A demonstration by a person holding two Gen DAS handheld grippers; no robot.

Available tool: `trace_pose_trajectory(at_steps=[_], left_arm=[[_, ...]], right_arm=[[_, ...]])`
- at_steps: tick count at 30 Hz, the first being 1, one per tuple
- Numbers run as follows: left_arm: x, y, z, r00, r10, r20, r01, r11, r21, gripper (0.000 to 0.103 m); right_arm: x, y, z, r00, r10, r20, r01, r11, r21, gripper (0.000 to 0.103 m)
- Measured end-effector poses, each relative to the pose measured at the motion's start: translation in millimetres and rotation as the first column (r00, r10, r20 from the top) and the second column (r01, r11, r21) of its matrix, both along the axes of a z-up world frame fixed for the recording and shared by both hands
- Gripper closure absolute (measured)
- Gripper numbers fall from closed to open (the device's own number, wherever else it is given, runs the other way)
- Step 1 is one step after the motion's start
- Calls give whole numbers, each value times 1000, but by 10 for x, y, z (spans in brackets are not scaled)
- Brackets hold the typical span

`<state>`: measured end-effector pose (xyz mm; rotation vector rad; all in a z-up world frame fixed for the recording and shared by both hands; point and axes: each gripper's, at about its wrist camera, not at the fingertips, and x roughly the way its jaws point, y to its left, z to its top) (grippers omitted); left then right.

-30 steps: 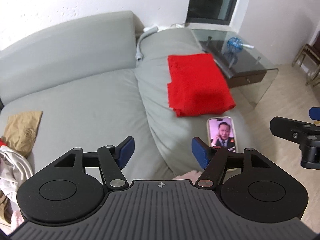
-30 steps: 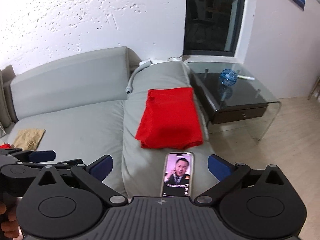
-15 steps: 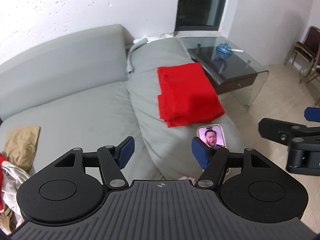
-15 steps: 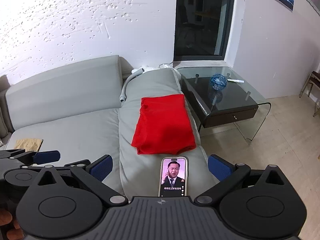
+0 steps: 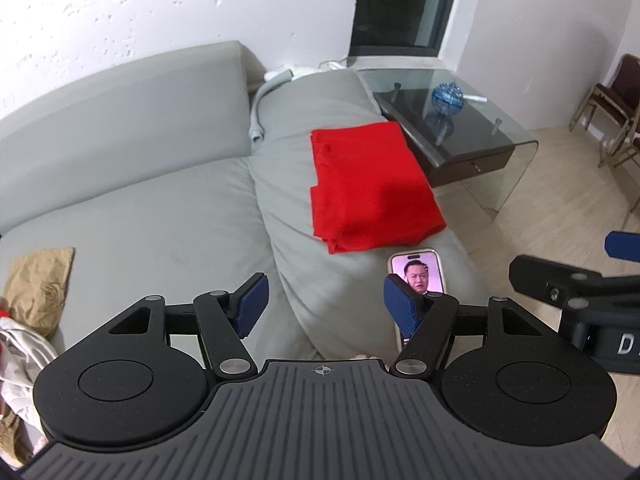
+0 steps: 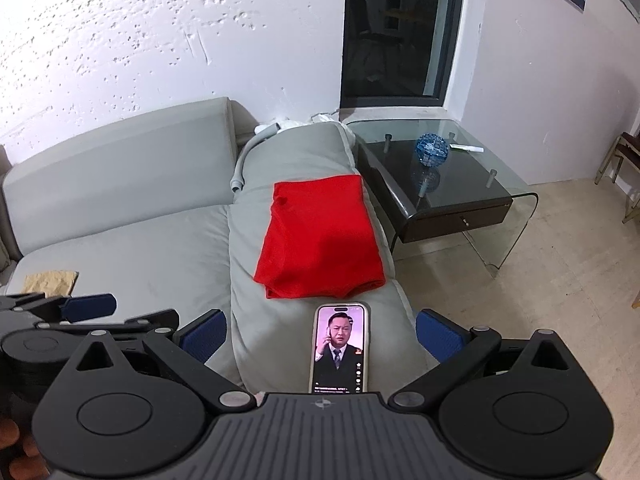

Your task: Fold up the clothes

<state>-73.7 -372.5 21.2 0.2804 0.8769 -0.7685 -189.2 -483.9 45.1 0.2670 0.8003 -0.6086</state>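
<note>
Ahead of my claws, a folded red garment [image 6: 320, 236] lies on the sofa [image 6: 132, 248].
My left gripper [image 5: 325, 302] and right gripper [image 6: 321, 332] both stand spread, pinching nothing; a phone [image 6: 340, 348] rests between the right fingers.

You have two grippers in view — the left gripper [image 5: 324, 300] and the right gripper [image 6: 320, 334]. One folded red garment [image 6: 320, 240] lies on one grey sofa [image 6: 120, 240]. One phone [image 6: 339, 348], one brown paper bag [image 5: 38, 280], one grey hose [image 5: 260, 108]. One glass side table [image 6: 460, 184] carries one blue ball [image 6: 431, 149] and one white pen [image 6: 466, 148]. One heap of unfolded clothes [image 5: 18, 356] — pieces inside it can't be counted.
</note>
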Motion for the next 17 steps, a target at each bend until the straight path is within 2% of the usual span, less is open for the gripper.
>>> trace_pose_trajectory(at_steps=[17], left_arm=[[56,0,39,1000,7,7,-7,1000,-9,34]], right_arm=[[58,-35,53,1000,7,9,-7,1000,-5,1]])
